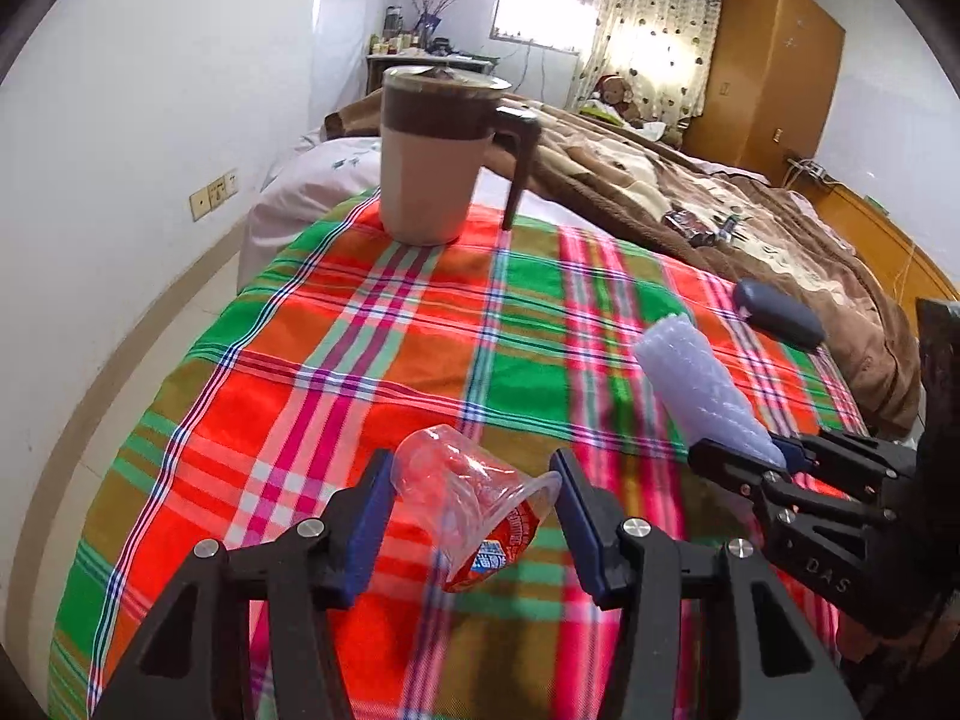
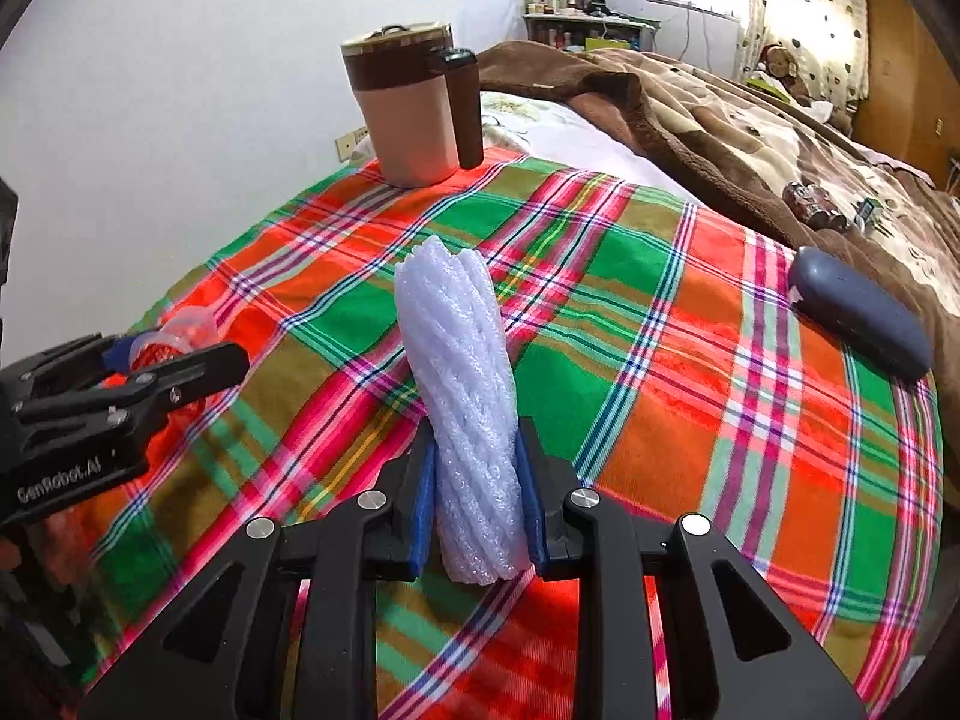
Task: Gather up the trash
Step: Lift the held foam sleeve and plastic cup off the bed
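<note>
A crushed clear plastic cup (image 1: 474, 504) with a red label lies tilted between the blue pads of my left gripper (image 1: 471, 462), and both pads press on its sides. My right gripper (image 2: 474, 438) is shut on the lower end of a white foam net sleeve (image 2: 462, 360), which stands up over the plaid cloth (image 2: 660, 360). In the left wrist view the right gripper (image 1: 744, 450) holds the sleeve (image 1: 696, 372) just right of the cup. In the right wrist view the left gripper (image 2: 180, 348) and cup (image 2: 192, 324) are at the left edge.
A beige and brown lidded mug (image 1: 432, 162) stands at the cloth's far edge. A dark blue oblong case (image 2: 858, 312) lies at the right edge. Behind is a bed with a brown blanket (image 1: 690, 204); small wrappers (image 2: 816, 204) lie on it. White wall to the left.
</note>
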Tool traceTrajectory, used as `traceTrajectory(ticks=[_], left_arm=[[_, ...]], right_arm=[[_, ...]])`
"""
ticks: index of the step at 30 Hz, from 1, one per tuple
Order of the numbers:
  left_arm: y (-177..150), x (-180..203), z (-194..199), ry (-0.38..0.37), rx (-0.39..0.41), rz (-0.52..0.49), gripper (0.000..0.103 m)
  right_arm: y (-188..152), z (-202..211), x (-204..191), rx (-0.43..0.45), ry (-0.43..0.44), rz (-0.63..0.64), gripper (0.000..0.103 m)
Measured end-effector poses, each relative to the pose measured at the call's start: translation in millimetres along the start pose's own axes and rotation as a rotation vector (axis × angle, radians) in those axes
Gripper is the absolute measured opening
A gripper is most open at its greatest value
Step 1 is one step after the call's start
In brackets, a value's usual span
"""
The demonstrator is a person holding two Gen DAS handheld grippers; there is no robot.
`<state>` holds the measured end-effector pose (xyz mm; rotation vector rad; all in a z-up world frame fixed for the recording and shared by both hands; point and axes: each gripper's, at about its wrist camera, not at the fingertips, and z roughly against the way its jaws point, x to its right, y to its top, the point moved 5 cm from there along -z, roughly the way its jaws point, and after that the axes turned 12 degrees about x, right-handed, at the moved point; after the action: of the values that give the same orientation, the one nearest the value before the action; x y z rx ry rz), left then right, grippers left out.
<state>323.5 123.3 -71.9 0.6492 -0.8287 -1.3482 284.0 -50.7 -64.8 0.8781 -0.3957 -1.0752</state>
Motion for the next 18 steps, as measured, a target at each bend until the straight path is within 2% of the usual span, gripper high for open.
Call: traceTrajectory(ticks=[9,18], left_arm=[[-2,29,39,-0.032,0.036,-0.033,0.053],[-9,79,80,-0.102,0.066,-0.084,0.053]], right_arm=[[-3,37,10,0.040,-0.014,-0.031,0.025],[-11,81,26,0.090,-0.043,-0.060,0.025]])
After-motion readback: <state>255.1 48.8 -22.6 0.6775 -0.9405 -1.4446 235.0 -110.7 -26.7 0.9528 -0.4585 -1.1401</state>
